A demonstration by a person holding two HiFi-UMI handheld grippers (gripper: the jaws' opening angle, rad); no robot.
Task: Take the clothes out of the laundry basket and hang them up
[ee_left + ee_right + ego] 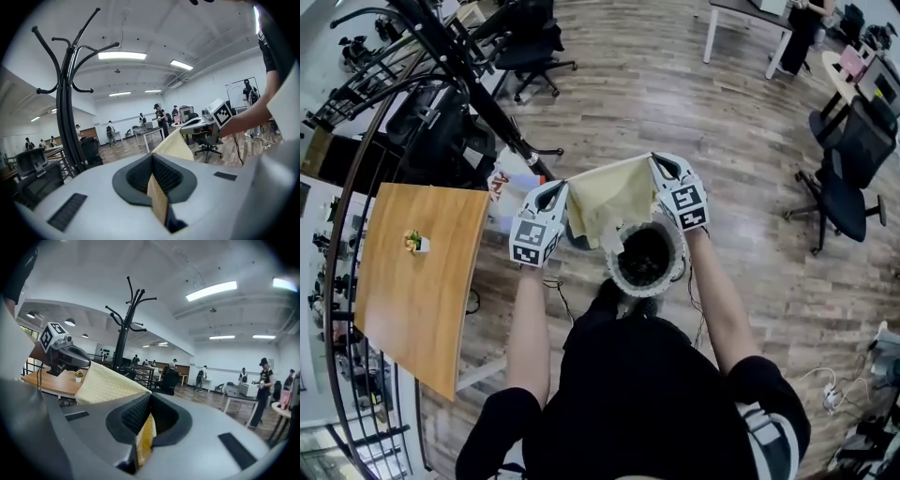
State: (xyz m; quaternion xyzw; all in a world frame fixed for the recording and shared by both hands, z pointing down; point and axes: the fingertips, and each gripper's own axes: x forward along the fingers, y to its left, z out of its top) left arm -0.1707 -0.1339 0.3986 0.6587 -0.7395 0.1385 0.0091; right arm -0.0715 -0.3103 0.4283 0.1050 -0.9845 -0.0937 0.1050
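Within both jaws, yellow cloth (614, 202).

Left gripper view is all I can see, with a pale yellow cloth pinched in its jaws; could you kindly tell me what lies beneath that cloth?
Observer: In the head view the pale yellow waffle-textured cloth hangs over the round white laundry basket, its lower end at the rim.
Operator: Thank you. Is its other end clamped as well?
Observer: Yes. The right gripper view shows the right gripper shut on the cloth's edge, like the left gripper.
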